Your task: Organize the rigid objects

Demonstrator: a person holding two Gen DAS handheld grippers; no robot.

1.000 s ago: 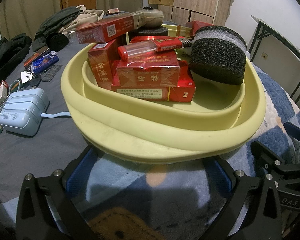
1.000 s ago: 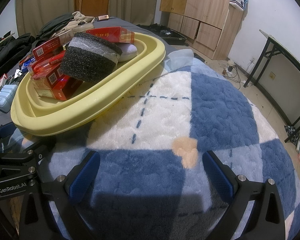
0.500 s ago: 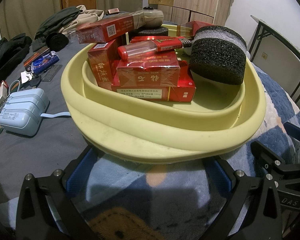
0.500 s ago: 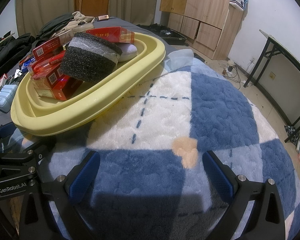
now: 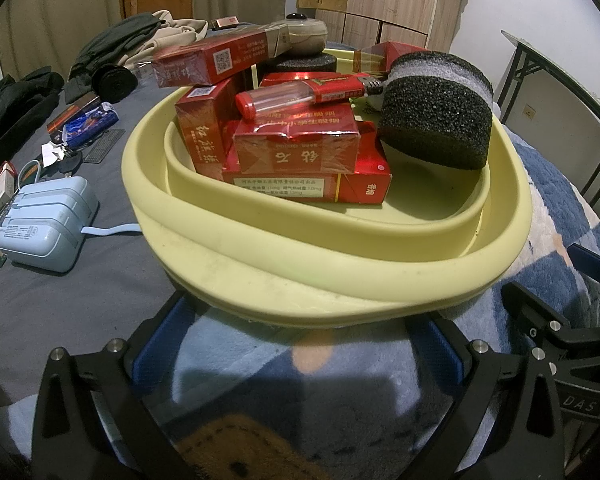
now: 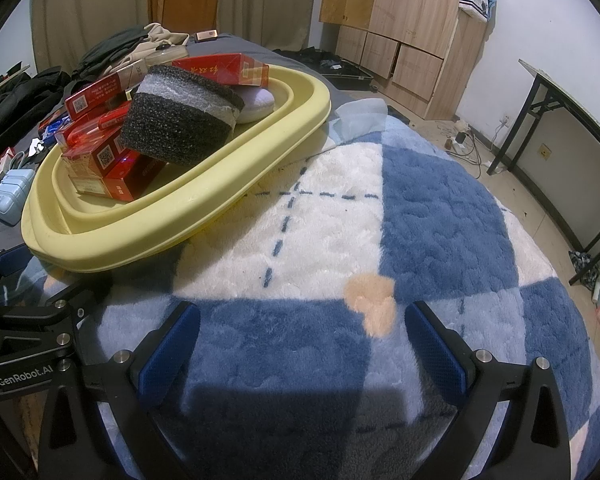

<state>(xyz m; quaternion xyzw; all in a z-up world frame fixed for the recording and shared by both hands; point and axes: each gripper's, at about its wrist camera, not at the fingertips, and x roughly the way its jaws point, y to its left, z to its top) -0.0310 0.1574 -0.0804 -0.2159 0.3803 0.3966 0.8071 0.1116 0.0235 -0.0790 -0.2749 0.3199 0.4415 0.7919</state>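
Note:
A pale yellow basin (image 5: 284, 280) sits on the bed, straight ahead of my left gripper (image 5: 296, 344), which is open and empty just short of its near rim. In the basin lie several red cigarette boxes (image 5: 300, 156), a red lighter (image 5: 300, 94) on top of them, a black foam block (image 5: 436, 120) at the right and a white rounded thing (image 5: 304, 34) at the back. My right gripper (image 6: 300, 340) is open and empty over the blue-and-white blanket (image 6: 420, 216), with the basin (image 6: 172, 220) to its upper left.
On the grey sheet left of the basin lie a light blue case (image 5: 46, 224) with a cord, small packets (image 5: 84, 120), keys and dark clothes (image 5: 16, 108). A wooden wardrobe (image 6: 412, 20) and a folding table (image 6: 572, 96) stand beyond the bed.

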